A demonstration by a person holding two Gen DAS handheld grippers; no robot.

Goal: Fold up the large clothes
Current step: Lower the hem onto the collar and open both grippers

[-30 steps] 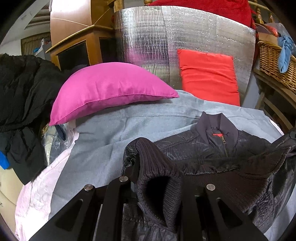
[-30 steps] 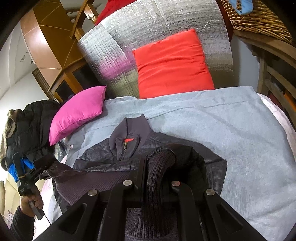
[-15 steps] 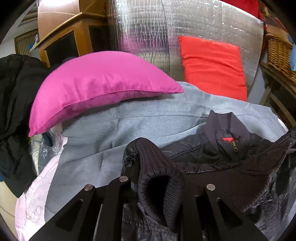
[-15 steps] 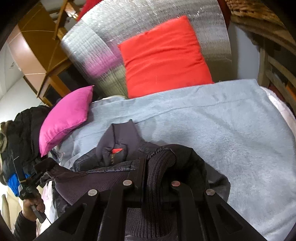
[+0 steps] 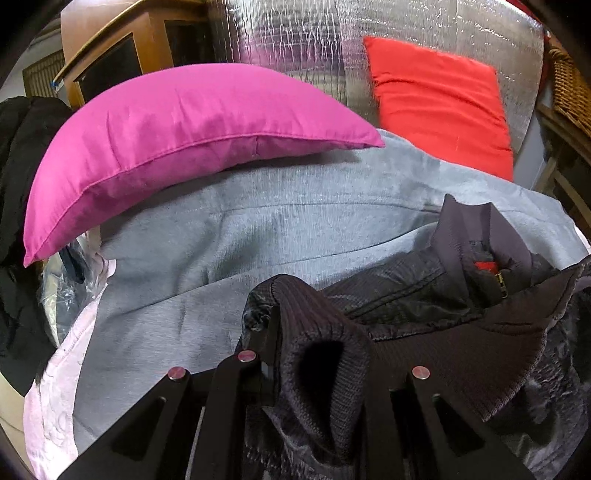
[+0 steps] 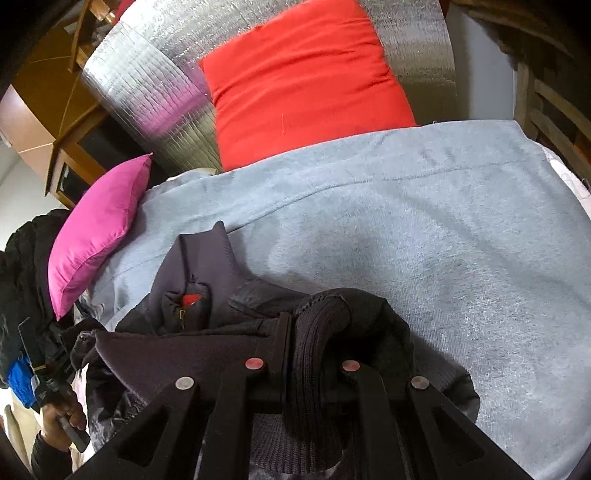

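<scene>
Pinching jacket [image 5: 424, 314] hem, both grippers clamped

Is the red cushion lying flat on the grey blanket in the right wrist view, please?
No, the red cushion stands leaning against the silver foil panel behind the grey blanket.

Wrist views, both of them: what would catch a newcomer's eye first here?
Probably the magenta pillow at the far left of the grey blanket, and the red cushion propped against the silver foil panel behind it. In front, a dark jacket lies on the blanket, with the left tongs and right tongs each shut on a ribbed corner of its hem.
</scene>
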